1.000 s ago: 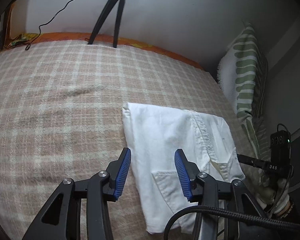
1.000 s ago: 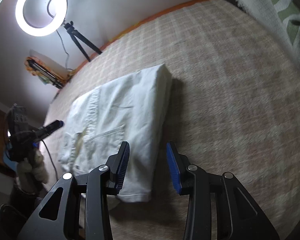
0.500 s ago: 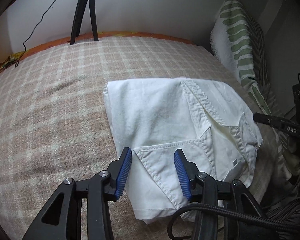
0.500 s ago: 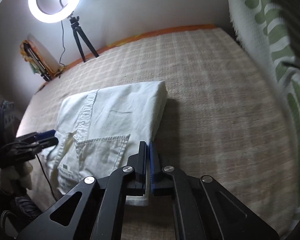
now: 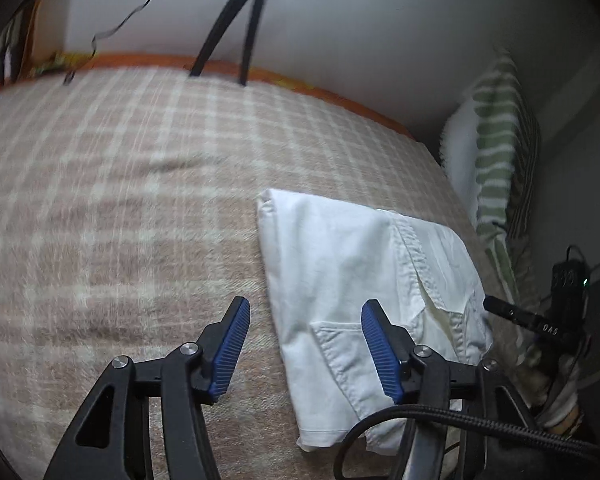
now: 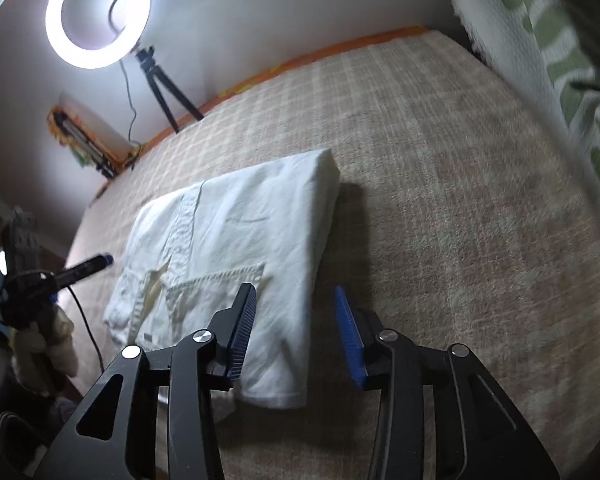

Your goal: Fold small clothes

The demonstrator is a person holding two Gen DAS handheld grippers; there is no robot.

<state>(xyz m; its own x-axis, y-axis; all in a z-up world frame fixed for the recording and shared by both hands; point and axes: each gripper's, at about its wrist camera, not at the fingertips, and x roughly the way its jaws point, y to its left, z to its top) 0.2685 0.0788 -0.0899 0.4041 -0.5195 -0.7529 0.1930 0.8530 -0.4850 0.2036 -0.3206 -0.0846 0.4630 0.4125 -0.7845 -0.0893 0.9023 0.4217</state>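
A folded white garment (image 5: 352, 292) with a stitched pocket and a seam lies on the beige checked blanket (image 5: 120, 208). My left gripper (image 5: 306, 310) hovers above its left edge, jaws opening, pads clear of the cloth. In the right wrist view the same garment (image 6: 236, 236) lies flat, its thick folded edge at the right. My right gripper (image 6: 296, 300) hangs over the near right corner, jaws opening, nothing pressed between the blue pads. The other gripper (image 6: 84, 270) shows at the far left, held by a gloved hand (image 6: 46, 344).
A tripod (image 5: 236, 28) stands at the far edge of the bed, carrying a lit ring light (image 6: 98, 10). A green-and-white striped pillow (image 5: 496, 168) leans at the right side. An orange sheet border (image 5: 340, 100) runs along the wall. Cables trail near the corner.
The right gripper went from open to shut and is open again. The left gripper's jaws have widened. Both views swung over the garment and back; the garment lies in the same folded shape.
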